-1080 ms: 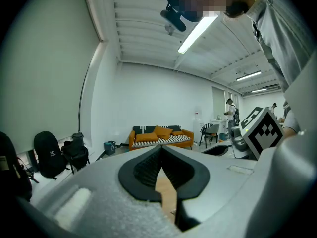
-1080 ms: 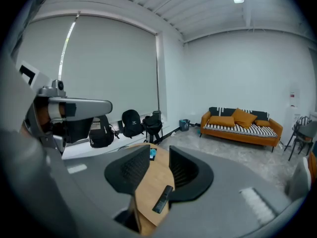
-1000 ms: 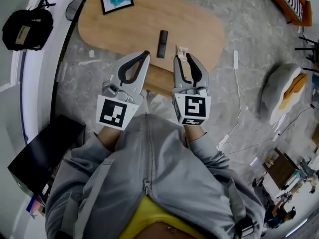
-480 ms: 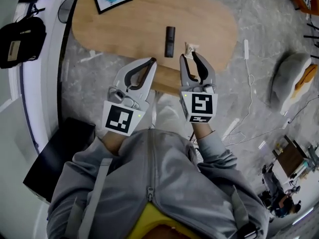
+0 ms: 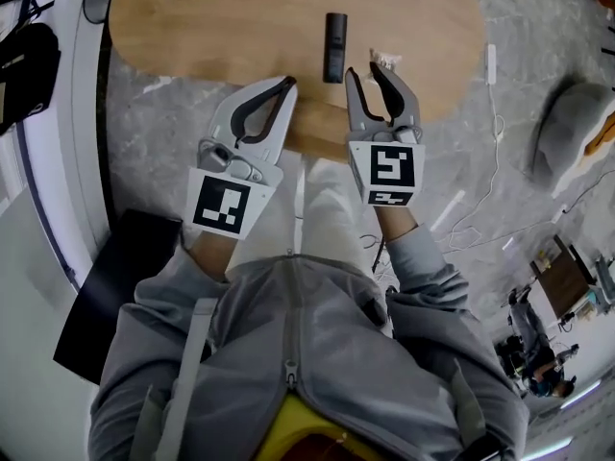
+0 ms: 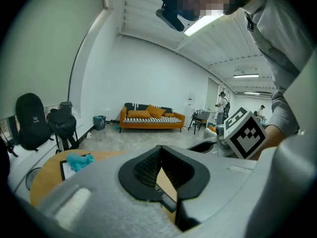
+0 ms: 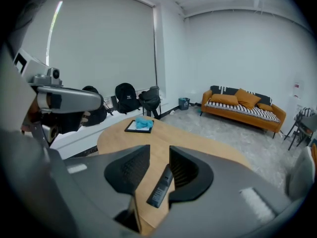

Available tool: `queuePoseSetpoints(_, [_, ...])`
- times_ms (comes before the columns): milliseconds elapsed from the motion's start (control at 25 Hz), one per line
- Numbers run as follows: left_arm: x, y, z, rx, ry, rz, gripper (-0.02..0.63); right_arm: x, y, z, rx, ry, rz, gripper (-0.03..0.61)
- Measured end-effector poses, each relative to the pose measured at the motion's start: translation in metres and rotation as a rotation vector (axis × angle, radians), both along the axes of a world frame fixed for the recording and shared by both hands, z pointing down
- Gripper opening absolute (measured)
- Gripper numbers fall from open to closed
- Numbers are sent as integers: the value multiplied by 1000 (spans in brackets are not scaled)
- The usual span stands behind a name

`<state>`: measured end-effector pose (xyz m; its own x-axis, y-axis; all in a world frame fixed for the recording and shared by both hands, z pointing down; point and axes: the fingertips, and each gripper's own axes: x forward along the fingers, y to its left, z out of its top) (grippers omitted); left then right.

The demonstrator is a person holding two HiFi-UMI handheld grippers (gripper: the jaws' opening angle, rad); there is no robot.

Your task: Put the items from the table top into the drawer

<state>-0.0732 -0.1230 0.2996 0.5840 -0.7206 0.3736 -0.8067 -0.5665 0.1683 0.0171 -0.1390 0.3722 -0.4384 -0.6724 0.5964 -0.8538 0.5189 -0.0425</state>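
Since the remote is a slim, stiff black bar lying flat on the bench, it will likely handle as something light and hard. Its smooth casing may slip, so the surest hold is across its narrow width, near the middle of its length. It sits at the top centre of the head view, its long axis pointing away from the person.

Just right of it, close to the bench's near edge, lies a small pale thing, too small to identify. In the right gripper view a dark-framed board rests at the far end of the bench with a teal cloth on it, which looks soft and limp.

That makes one remote, one pale scrap, one board and one cloth.

A darker wooden block under the bench's near edge is probably the drawer, apparently closed.

The right gripper has its jaws apart and empty, with the remote in line beyond them. The left gripper has its jaw tips together on nothing.
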Motion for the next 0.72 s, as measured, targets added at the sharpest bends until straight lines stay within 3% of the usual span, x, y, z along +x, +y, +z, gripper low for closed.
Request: queuePoseSetpoints(720, [-16,-3,130,-83,13,-29,6,-11,5,130,-106,31,50,126])
